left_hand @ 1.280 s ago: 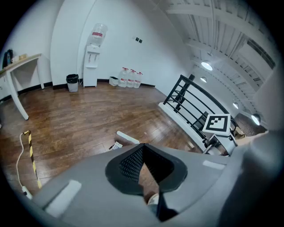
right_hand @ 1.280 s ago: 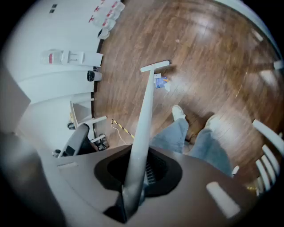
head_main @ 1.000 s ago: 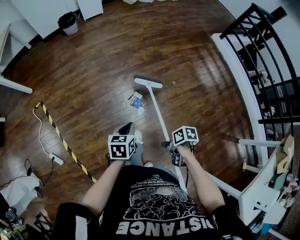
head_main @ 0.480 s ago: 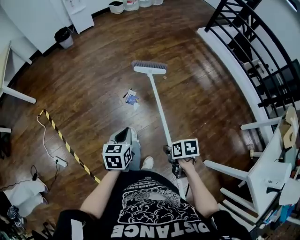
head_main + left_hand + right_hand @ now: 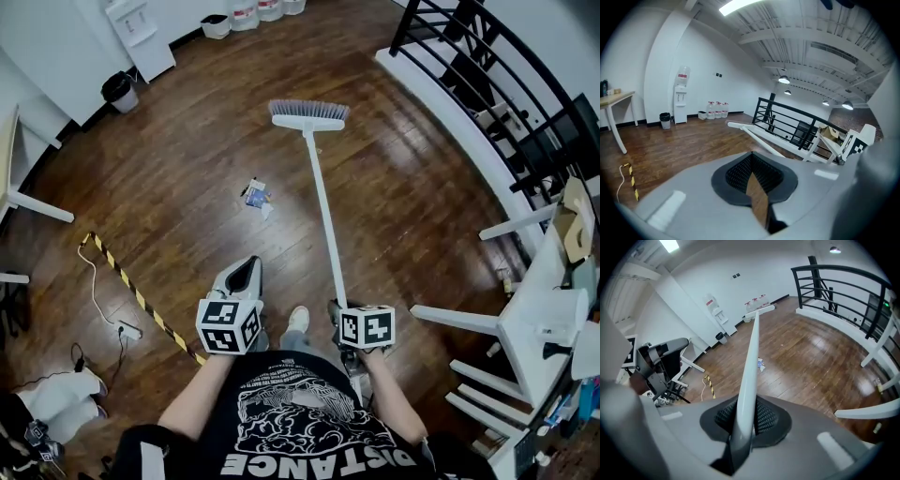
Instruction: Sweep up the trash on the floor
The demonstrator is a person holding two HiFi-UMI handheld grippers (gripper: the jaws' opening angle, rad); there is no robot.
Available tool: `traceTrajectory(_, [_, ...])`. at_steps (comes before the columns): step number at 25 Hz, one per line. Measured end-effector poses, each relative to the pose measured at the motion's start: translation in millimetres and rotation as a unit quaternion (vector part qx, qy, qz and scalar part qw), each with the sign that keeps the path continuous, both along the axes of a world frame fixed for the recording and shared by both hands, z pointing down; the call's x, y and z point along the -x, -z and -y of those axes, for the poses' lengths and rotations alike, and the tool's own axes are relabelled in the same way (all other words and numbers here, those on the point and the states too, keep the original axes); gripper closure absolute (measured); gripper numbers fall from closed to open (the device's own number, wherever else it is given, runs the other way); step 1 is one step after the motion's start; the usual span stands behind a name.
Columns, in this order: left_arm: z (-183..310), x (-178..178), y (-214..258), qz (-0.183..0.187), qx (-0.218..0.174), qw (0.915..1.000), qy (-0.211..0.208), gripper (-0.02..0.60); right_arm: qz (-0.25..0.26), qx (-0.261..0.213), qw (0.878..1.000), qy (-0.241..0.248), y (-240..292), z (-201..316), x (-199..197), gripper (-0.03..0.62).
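Note:
A small heap of blue and white paper trash [image 5: 255, 195] lies on the wooden floor, also seen in the right gripper view [image 5: 761, 364]. The broom's white handle [image 5: 322, 216] runs from my right gripper [image 5: 337, 308] out to its brush head [image 5: 309, 114], which sits beyond and to the right of the trash. My right gripper [image 5: 744, 414] is shut on the handle [image 5: 751, 357]. My left gripper [image 5: 251, 265] hangs at the lower left of the trash. Its jaws [image 5: 751, 164] meet at the tips with nothing between them.
A black-and-yellow tape strip [image 5: 138, 298] and a white cable with power strip [image 5: 124, 329] lie at the left. A black bin [image 5: 117, 89] and a water dispenser [image 5: 141, 36] stand at the far wall. A black railing [image 5: 487, 70] and white furniture [image 5: 511, 328] close off the right side.
The brush head has moved away from the trash, farther out across the floor. Both grippers have dropped lower in the head view, and the view has tilted toward the far wall.

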State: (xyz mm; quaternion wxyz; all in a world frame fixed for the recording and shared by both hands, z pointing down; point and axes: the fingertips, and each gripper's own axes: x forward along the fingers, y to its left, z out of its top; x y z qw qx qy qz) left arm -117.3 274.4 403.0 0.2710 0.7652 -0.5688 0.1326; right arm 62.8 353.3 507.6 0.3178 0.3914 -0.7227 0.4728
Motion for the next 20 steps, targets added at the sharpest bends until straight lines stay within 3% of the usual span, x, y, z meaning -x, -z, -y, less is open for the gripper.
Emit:
traceTrajectory(8, [-28.6, 5.1, -6.9, -0.008, 0.005, 0.9992, -0.039, 0.577, -0.025, -0.043, 0.998, -0.029, 18.4, -20.9, 13.3, 0.549])
traceTrajectory(20, [-91.4, 56.4, -7.3, -0.017, 0.005, 0.9976, -0.067, 0.577, -0.031, -0.058, 0.995, -0.078, 38.2, -77.6, 63.8, 0.551])
